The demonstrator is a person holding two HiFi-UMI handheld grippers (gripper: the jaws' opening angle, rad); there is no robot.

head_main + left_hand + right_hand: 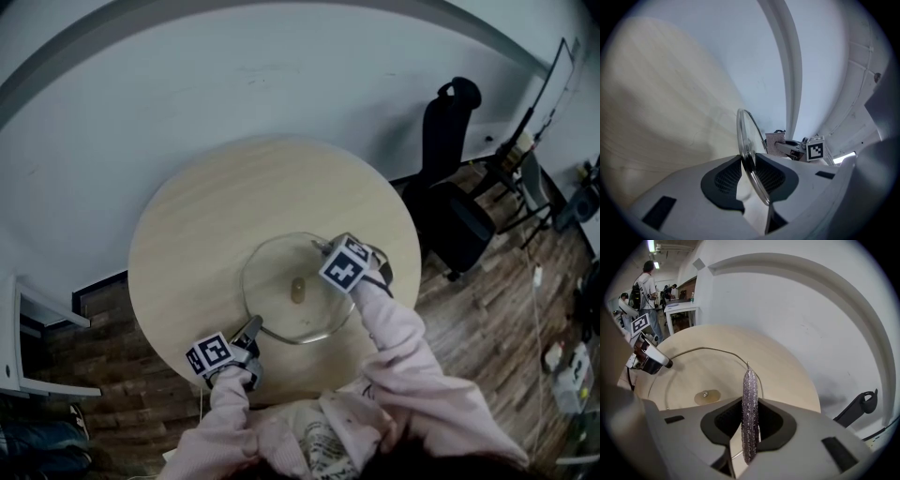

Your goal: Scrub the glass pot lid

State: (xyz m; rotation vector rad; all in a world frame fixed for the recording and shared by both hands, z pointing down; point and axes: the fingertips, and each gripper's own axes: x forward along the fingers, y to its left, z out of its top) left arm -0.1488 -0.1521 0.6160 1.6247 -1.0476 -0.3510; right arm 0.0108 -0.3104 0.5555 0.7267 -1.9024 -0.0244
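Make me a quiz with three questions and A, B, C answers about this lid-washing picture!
1. Where is the glass lid?
A. on the round table
B. in a sink
C. on a shelf

2. How many claws show in the head view?
A. one
B. two
C. four

3. What is the left claw doing?
A. hanging open in the air
B. pinching the lid's rim
C. holding a cup

Answers:
1. A, the lid sits on the pale tabletop.
2. B, there is a left one and a right claw, which grips a silver scrubber.
3. B, its pads press on the rim.
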